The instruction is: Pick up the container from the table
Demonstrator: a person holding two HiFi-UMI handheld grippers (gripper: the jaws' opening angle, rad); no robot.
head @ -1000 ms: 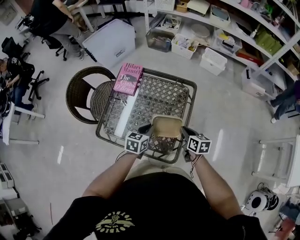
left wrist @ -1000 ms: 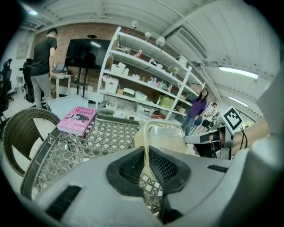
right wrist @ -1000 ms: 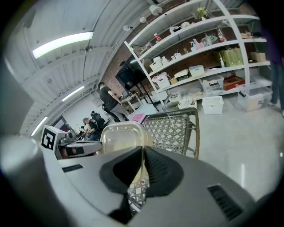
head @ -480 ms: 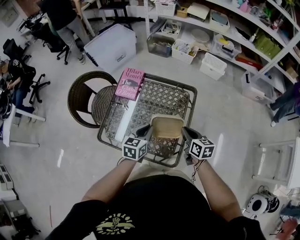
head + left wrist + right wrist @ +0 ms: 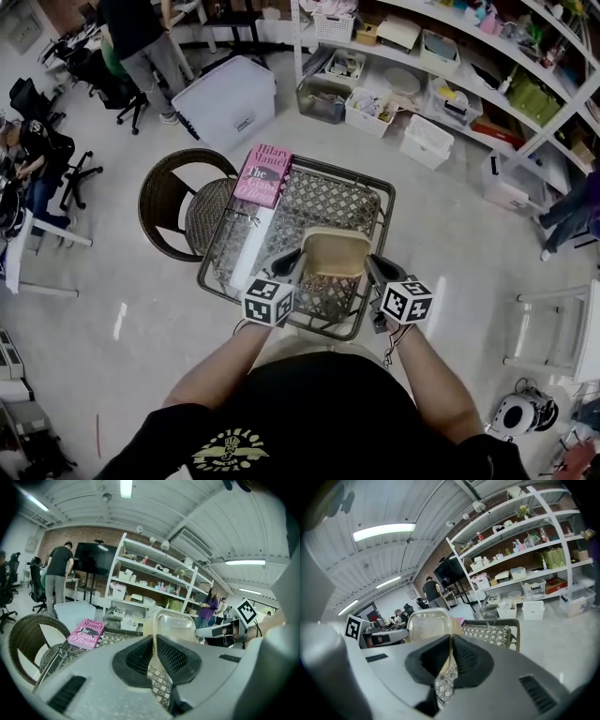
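Nearest: left hand-held gripper (image 5: 289, 264) is clamping the left rim of the translucent beige plastic lidded container (image 5: 333, 253). The right hand-held gripper (image 5: 373, 270) is pinching its right rim, jaws closed onto the thin edge. Container is hanging between them over the near edge of the lattice-patterned glass tabletop (image 5: 366, 202), seemingly clear of it. Grasp done; lift appears underway, if not complete. Farther left, a pink paperback book (image 5: 264, 174) is lying at the tabletop's far corner.

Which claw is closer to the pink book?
Left. The left claw grips the container on the side toward the pink book; the right claw grips its opposite side, farther away.
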